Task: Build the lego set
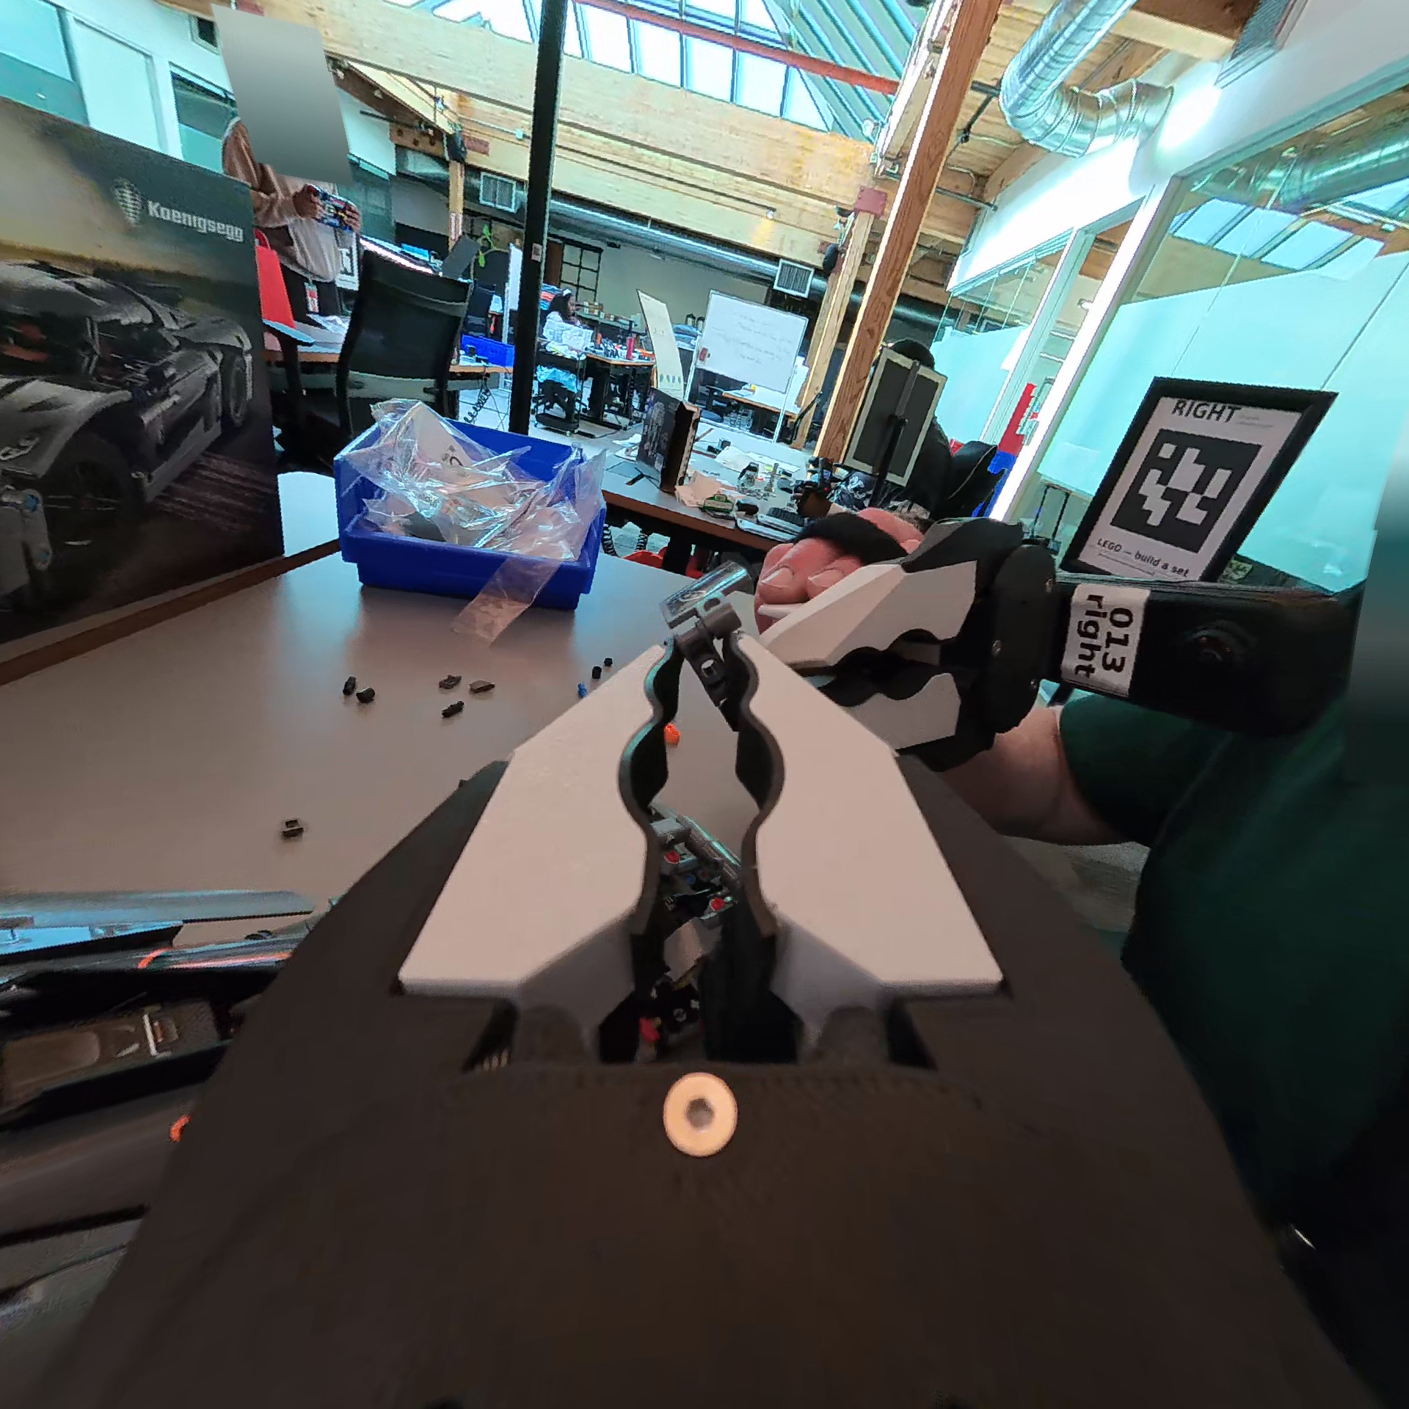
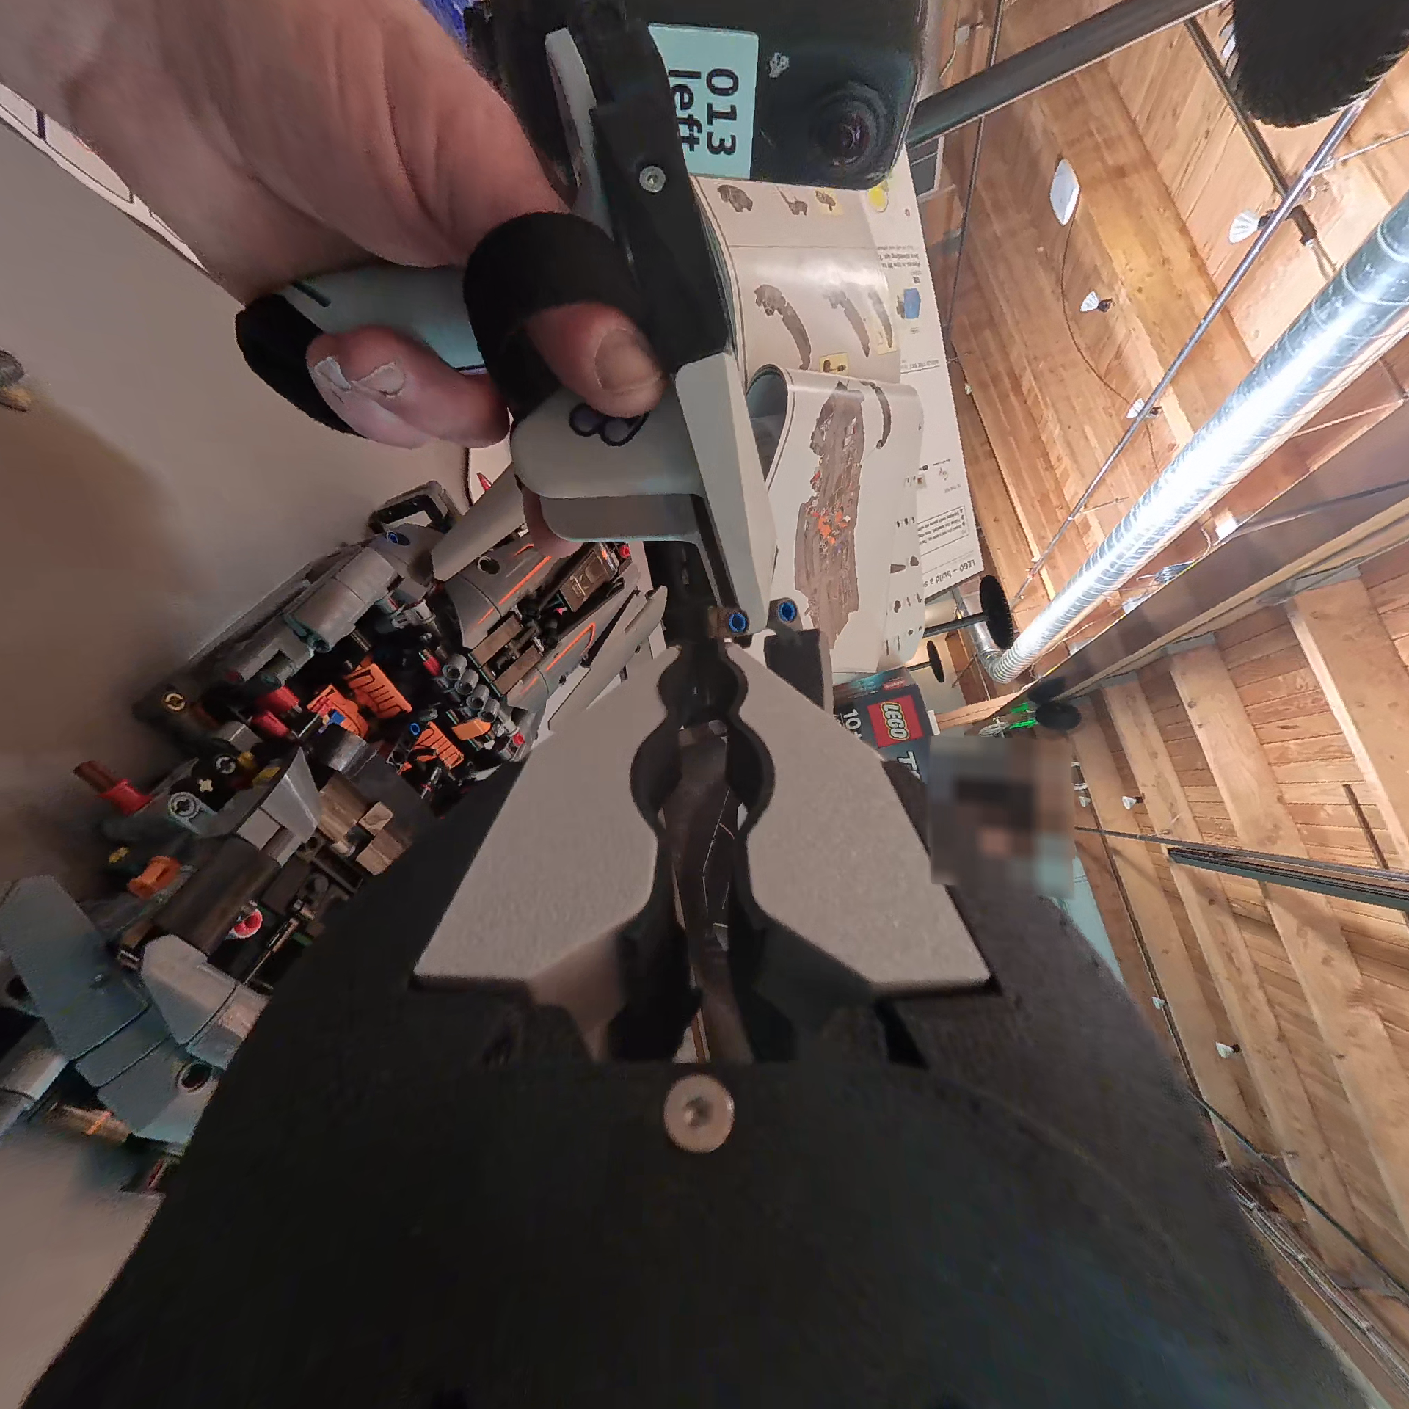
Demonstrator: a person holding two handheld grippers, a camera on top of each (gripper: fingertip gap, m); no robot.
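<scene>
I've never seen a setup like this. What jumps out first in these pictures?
In the left wrist view, the left gripper pinches a small grey lego piece between its jaws. Behind it a blue bin holds crumpled plastic bags. In the right wrist view, a half-built grey and orange lego car lies below.

Two grippers [image 1: 705, 648] [image 2: 705, 656], one blue bin [image 1: 465, 564], one partly built car model [image 2: 343, 686], and several small loose dark pieces [image 1: 450, 709].

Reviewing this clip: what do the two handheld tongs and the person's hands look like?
Both tongs, left tongs and right tongs, share one build: black bodies, pale grey wedge fingers with wavy black pads, a silver screw in the middle. Each carries a printed label and a round lens. Black straps loop the fingers; a dark green sleeve covers the right arm.
</scene>
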